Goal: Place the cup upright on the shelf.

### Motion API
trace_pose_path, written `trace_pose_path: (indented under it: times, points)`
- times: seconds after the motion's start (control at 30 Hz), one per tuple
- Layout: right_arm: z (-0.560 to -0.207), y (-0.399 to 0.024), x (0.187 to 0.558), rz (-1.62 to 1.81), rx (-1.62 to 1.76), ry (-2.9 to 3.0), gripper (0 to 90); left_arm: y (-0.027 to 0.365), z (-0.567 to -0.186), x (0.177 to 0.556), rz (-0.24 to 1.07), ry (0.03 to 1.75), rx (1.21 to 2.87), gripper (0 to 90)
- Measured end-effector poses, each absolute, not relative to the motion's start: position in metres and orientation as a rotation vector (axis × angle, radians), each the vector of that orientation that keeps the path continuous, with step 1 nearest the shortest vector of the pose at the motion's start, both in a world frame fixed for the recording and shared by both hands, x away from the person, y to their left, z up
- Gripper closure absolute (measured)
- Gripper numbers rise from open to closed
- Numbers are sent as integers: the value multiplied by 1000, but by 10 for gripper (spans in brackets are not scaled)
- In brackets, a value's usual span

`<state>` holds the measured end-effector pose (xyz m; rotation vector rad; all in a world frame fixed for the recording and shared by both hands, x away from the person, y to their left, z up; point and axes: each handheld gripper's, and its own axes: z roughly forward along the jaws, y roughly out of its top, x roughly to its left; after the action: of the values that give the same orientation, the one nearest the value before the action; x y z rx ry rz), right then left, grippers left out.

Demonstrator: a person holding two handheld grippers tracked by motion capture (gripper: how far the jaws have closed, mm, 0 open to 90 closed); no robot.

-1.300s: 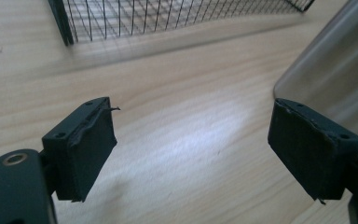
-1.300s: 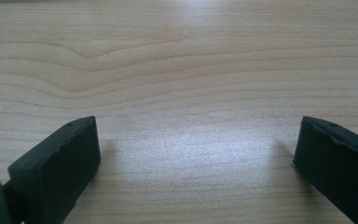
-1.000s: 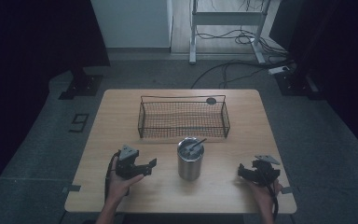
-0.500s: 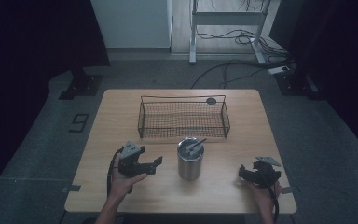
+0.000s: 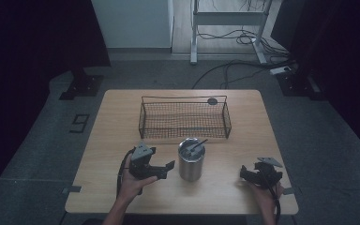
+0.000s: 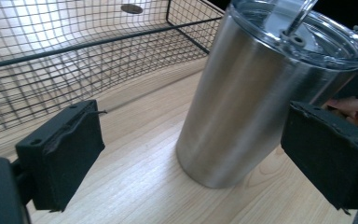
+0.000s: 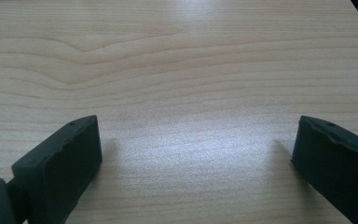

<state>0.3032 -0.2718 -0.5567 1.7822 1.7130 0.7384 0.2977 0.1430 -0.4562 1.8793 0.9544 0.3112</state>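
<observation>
Left tool (image 5: 168,168), jaws spread wide, has edged closer to the cup (image 5: 191,159) since a second ago. That steel cup stands upright mid-tabletop (image 5: 122,122), clear lid on, straw (image 5: 198,144) leaning toward 2 o'clock, wire basket (image 5: 183,117) at its 12 o'clock. Right tool (image 5: 244,174) rests released, unmoved.

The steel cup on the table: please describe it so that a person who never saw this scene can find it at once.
On the wooden table, look just in front of the black wire basket, between the left gripper and the right gripper. The steel cup stands upright there. It is the one shiny silver cylinder, with a clear lid and a straw.
</observation>
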Motion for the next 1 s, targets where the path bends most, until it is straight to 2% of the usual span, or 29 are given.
trace_pose_path:
  times: [1.0]
  points:
    - [-557,-272,303,739,1782,1713,10,92,-463,303,245,876,1987,5]
